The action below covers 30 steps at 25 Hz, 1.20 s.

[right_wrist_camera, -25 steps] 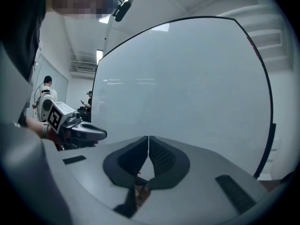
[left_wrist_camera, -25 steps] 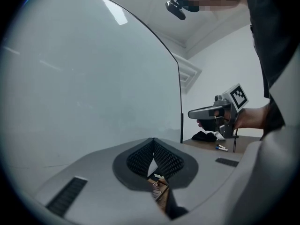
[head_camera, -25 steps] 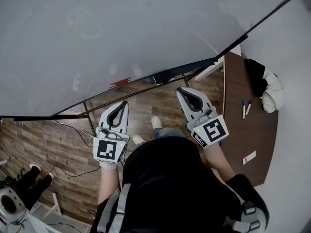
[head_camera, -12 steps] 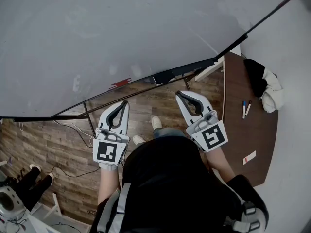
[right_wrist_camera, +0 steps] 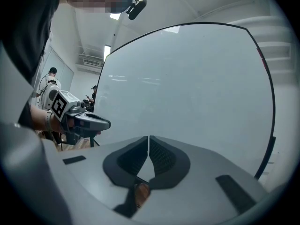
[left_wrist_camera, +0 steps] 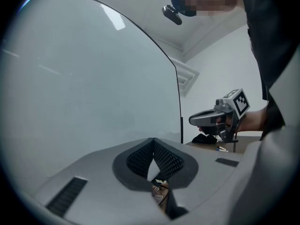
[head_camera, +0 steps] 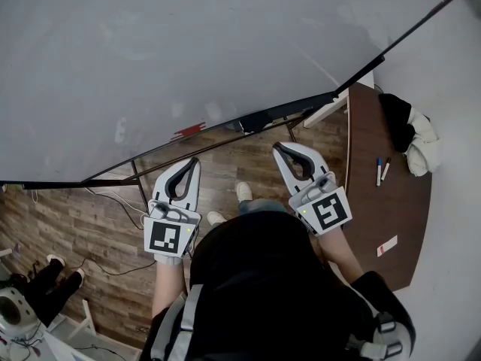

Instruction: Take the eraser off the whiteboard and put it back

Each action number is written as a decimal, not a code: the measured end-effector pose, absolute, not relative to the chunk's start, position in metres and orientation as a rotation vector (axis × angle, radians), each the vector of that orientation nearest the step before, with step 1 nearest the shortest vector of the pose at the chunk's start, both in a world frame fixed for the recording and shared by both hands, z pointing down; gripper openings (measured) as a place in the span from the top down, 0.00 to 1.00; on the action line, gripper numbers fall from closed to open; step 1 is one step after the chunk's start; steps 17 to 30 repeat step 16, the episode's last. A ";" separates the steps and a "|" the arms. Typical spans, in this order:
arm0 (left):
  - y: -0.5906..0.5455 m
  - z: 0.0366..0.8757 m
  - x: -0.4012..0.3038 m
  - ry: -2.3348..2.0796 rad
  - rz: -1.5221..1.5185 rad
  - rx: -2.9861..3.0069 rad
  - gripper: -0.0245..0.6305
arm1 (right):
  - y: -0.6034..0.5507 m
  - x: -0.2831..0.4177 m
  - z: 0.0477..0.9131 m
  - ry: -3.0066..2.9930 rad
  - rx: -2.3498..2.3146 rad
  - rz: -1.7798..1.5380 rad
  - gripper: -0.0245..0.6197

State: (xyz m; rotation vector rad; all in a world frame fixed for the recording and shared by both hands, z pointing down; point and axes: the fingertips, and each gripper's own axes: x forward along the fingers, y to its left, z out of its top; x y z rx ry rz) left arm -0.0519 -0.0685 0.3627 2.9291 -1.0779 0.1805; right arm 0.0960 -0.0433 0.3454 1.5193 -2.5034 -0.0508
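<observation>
The whiteboard fills the top of the head view, and its ledge runs along its lower edge. A dark block that looks like the eraser lies on that ledge. A small red thing lies further left on it. My left gripper is shut and empty, pointing at the board below the ledge. The right gripper is also shut and empty, just below and right of the dark block. In both gripper views the pads meet, left gripper and right gripper, with the bare board ahead.
A brown table stands at the right with two markers, a black and white cloth and a small card. Another person's legs and cables are on the wooden floor at the lower left.
The right gripper has rolled a little about its own axis, so its marker cube faces the camera differently. The left gripper has kept still.
</observation>
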 end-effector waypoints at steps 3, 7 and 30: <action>-0.070 0.363 -0.053 -1.083 0.178 2.928 0.95 | -0.045 0.096 0.347 -2.502 1.523 -0.050 0.93; -0.067 0.365 -0.056 -1.086 0.187 2.923 0.95 | -0.043 0.096 0.350 -2.499 1.527 -0.034 0.93; -0.066 0.368 -0.061 -1.093 0.209 2.918 0.95 | -0.043 0.090 0.356 -2.498 1.507 -0.024 0.93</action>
